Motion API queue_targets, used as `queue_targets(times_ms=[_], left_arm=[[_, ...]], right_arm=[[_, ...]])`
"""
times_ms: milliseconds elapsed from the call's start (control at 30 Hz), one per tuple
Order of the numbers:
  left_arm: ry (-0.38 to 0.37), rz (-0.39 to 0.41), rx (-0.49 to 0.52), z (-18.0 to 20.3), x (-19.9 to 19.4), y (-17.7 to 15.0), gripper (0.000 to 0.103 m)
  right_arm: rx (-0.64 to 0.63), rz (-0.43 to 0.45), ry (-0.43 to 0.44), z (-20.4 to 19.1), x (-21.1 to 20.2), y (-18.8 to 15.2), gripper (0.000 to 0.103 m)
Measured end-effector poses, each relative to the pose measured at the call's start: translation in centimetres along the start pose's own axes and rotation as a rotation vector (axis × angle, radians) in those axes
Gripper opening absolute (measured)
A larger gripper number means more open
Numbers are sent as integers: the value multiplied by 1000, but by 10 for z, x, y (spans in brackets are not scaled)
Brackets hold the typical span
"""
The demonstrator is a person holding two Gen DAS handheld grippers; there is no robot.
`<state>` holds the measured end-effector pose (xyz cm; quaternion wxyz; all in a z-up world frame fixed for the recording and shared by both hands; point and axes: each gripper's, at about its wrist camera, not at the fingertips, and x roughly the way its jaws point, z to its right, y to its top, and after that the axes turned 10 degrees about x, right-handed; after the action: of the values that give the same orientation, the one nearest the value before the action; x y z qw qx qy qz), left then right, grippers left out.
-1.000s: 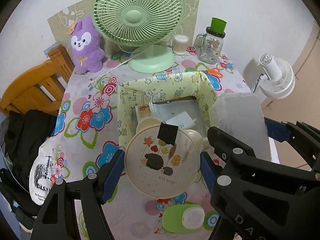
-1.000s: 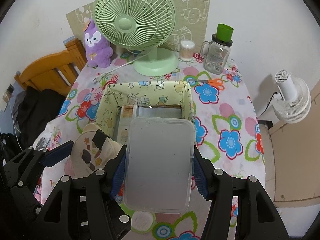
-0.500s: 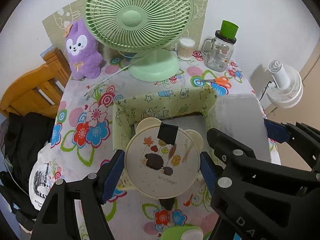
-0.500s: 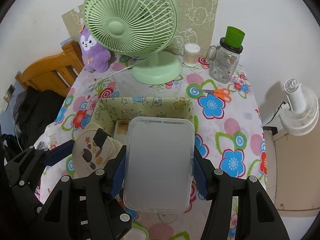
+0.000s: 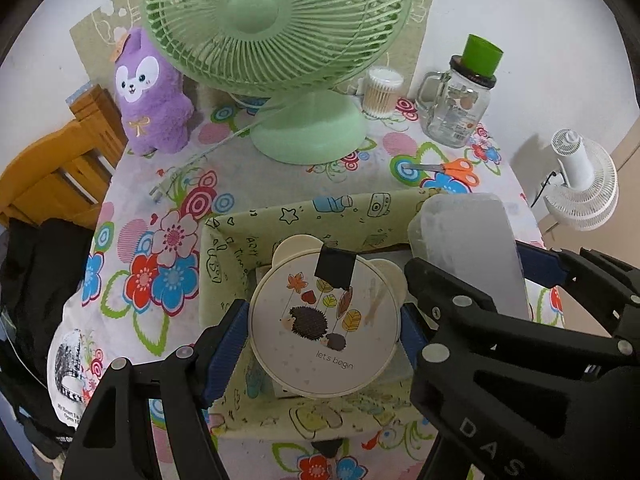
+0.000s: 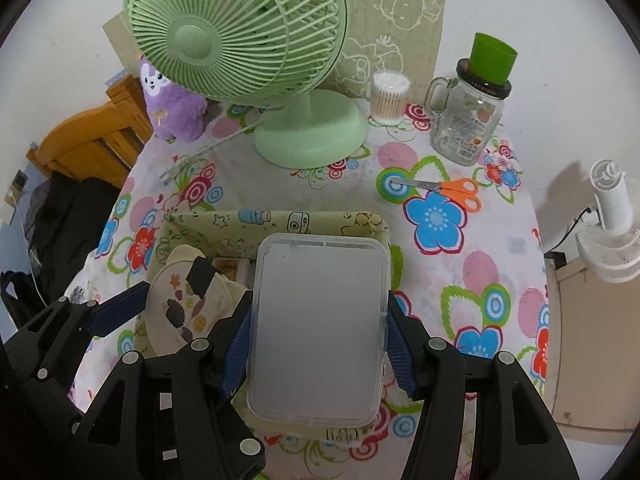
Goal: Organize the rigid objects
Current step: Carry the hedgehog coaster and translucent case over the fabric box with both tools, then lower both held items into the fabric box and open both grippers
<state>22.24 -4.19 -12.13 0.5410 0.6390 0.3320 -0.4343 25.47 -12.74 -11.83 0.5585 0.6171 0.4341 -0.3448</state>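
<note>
My left tool (image 5: 324, 332) holds the round hedgehog box (image 5: 325, 326) and my right tool (image 6: 318, 330) holds the flat clear box (image 6: 318, 326), both just over the cloth bin (image 6: 276, 222) ahead, so I should lower them slowly, side by side.

Both tools are built alike. The left gripper (image 5: 324, 326) has matte black plastic arms with angular, triangular cut-outs, and silver round screw heads sit at the joints. Its fingers (image 5: 224, 344) carry ribbed royal-blue pads on their inner faces. Beside it in the left wrist view, the right gripper (image 6: 318, 338) shows raised letters, "D A S", moulded into its black frame. Its blue pads (image 6: 398, 346) have the same fine ridges, and small white squares mark the black body nearby.
</note>
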Motion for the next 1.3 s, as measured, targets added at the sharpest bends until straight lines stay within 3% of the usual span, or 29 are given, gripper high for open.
queue_targets(times_ms=[533,867,1000,1300], left_arm=[[14,-47,-36,-13,27,2,77],[15,-66,-24,-14,30,0,77],[9,-71,-2,-9,32,0,77],[10,-89,53,4,46,0,77]], right_arm=[[22,-9,5,-1,41,10,64],[13,7,31,0,27,6,75],[29,42,-7,6,12,-1,88],[107,11,-30,33,17,-12,90]])
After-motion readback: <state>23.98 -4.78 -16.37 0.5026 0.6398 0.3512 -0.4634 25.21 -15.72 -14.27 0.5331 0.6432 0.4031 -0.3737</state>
